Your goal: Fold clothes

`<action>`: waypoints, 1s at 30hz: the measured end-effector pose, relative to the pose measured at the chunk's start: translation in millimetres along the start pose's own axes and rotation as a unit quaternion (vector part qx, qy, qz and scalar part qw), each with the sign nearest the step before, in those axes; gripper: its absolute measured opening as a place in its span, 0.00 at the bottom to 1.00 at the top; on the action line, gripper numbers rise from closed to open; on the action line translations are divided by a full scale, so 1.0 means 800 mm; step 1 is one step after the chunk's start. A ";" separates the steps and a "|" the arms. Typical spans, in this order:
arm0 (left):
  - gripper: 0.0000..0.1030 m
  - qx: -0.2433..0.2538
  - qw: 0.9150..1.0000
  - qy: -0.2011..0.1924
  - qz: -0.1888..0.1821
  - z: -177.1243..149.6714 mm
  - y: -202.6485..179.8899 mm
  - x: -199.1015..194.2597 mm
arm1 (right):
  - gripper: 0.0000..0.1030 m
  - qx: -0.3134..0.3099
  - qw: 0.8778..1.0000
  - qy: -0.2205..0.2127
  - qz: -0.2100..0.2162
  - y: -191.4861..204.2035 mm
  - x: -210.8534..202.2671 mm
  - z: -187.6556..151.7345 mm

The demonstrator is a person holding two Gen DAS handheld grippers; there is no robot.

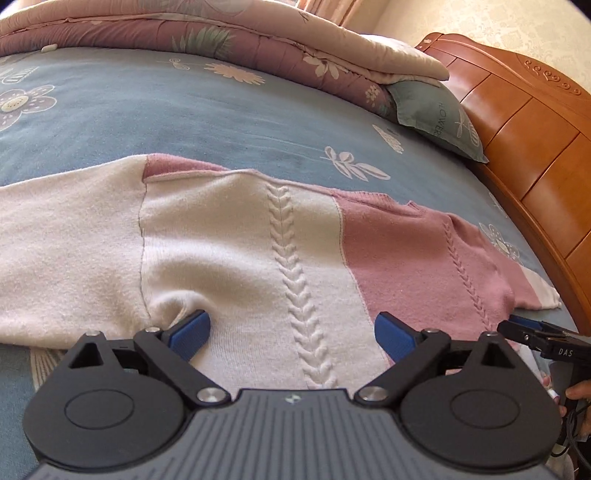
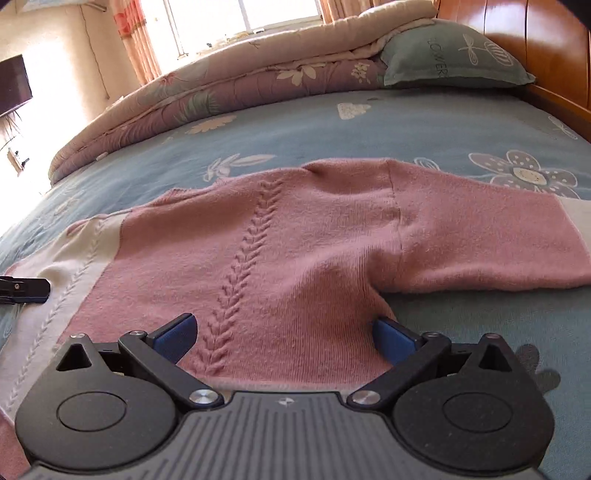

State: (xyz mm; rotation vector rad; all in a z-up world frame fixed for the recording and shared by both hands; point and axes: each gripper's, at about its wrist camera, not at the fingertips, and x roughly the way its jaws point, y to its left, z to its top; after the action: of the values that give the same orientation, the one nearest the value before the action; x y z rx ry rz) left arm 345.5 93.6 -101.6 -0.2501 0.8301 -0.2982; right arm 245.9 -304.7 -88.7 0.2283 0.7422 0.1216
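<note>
A knit sweater, half white and half pink with braided cable lines, lies spread flat on the bed. Its white half (image 1: 229,236) fills the left wrist view, its pink half (image 2: 295,236) the right wrist view. My left gripper (image 1: 291,334) is open over the white body near the lower hem, close to the left armpit. My right gripper (image 2: 284,338) is open over the pink body near the hem, its right finger at the pink armpit. The right gripper's tip (image 1: 532,334) shows in the left view, the left gripper's tip (image 2: 26,290) in the right view.
The blue flowered bedsheet (image 1: 184,110) lies under the sweater. A folded floral quilt (image 1: 258,44) lies along the far side, with a green pillow (image 2: 450,55) beside it. The wooden headboard (image 1: 535,140) stands at the right. A window (image 2: 240,14) is behind the bed.
</note>
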 end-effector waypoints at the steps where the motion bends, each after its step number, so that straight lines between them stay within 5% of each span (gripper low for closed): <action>1: 0.93 0.007 1.000 -0.002 0.015 0.007 -0.002 0.007 | 1.00 -0.003 1.000 0.001 -0.006 -0.002 0.004 0.003; 6: 0.93 0.009 0.999 0.013 0.030 0.029 -0.014 0.014 | 1.00 -0.015 0.999 0.005 -0.035 -0.009 0.023 0.021; 11: 0.94 0.028 0.999 0.012 -0.027 0.026 -0.032 0.007 | 1.00 0.061 0.996 -0.064 0.032 -0.037 -0.007 0.045; 13: 0.93 0.020 0.999 0.021 -0.024 0.026 -0.032 0.017 | 1.00 0.126 0.988 -0.059 0.064 -0.056 0.018 0.057; 15: 0.93 0.015 0.999 0.030 -0.012 0.023 -0.028 0.023 | 1.00 0.177 0.980 -0.003 0.089 -0.074 0.055 0.060; 19: 0.93 0.066 0.996 0.029 0.061 0.019 -0.015 0.020 | 0.58 0.114 0.993 0.013 0.027 -0.092 0.062 0.060; 22: 0.93 0.070 0.994 0.034 0.073 0.025 -0.007 0.019 | 0.47 0.126 0.992 0.019 0.018 -0.110 0.061 0.069; 24: 0.93 0.070 0.995 0.038 0.068 0.023 -0.011 0.016 | 0.56 0.134 0.991 0.020 0.021 -0.105 0.053 0.075; 26: 0.93 0.077 0.994 0.041 0.061 0.014 -0.019 0.012 | 0.95 0.118 0.993 0.016 0.022 -0.082 0.039 0.078; 30: 0.93 0.092 0.994 0.046 0.046 -0.003 -0.034 0.003 | 0.96 0.027 0.998 0.027 0.053 -0.021 0.026 0.054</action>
State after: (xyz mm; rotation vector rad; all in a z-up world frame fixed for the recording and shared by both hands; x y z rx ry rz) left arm 340.7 67.2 -95.6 -0.0259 0.8961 -0.2992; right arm 290.7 -324.3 -75.5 0.3176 0.7876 0.2099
